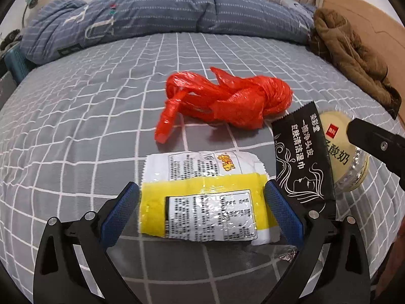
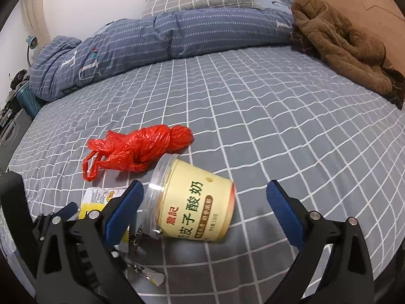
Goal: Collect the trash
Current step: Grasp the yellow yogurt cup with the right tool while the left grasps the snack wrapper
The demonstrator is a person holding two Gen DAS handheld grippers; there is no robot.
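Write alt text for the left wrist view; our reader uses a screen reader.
The open left gripper straddles a yellow-and-white crinkled plastic snack wrapper on a grey checked bedsheet. Beyond lie a knotted red plastic bag, a black sachet and a tipped cream yoghurt cup.

Both wrist views low over bed (image 1: pixel 76 131), sharing red bag (image 1: pixel 227 98)

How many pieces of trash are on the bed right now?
4: red plastic bag mid-bed, yellow-white wrapper between left gripper fingers, black sachet beside it, yogurt cup tipped over. More may be hidden.
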